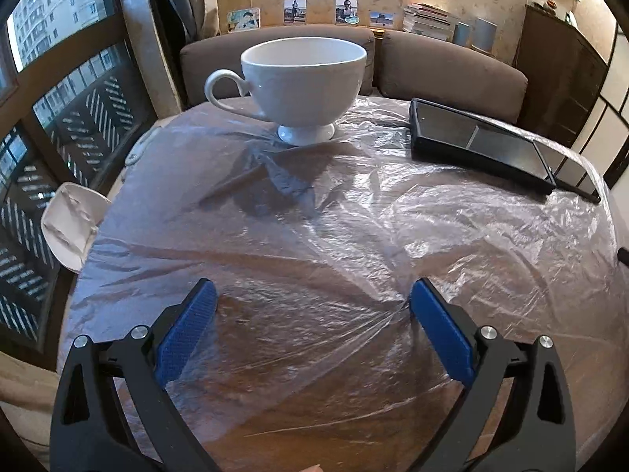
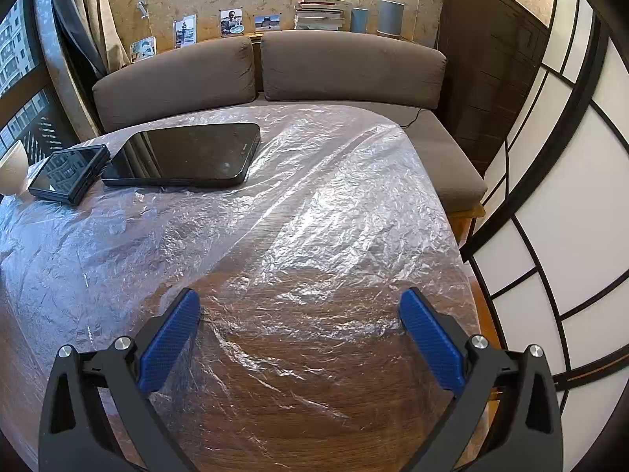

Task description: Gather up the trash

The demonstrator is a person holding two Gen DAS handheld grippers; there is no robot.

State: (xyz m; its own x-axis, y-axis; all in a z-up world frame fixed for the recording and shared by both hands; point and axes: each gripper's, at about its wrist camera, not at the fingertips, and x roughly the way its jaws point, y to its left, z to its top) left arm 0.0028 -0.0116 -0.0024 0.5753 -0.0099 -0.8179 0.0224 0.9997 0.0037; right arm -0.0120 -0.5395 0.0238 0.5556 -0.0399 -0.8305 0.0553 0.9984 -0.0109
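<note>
A crinkled clear plastic sheet (image 1: 354, 212) lies spread over the round wooden table (image 1: 314, 432), also seen in the right wrist view as the plastic sheet (image 2: 298, 204). My left gripper (image 1: 312, 303) hovers open just above the sheet near the table's front, nothing between its blue pads. My right gripper (image 2: 298, 306) is open too, low over the sheet at the table's right side, empty. A white footed teacup (image 1: 302, 78) stands on the sheet at the far side, ahead of the left gripper.
A small black device (image 1: 471, 137) and a larger black tablet (image 2: 188, 155) lie on the sheet at the back. A white chair (image 1: 70, 228) sits left of the table. A brown sofa (image 2: 314, 70) runs behind; a paper screen (image 2: 570, 196) stands right.
</note>
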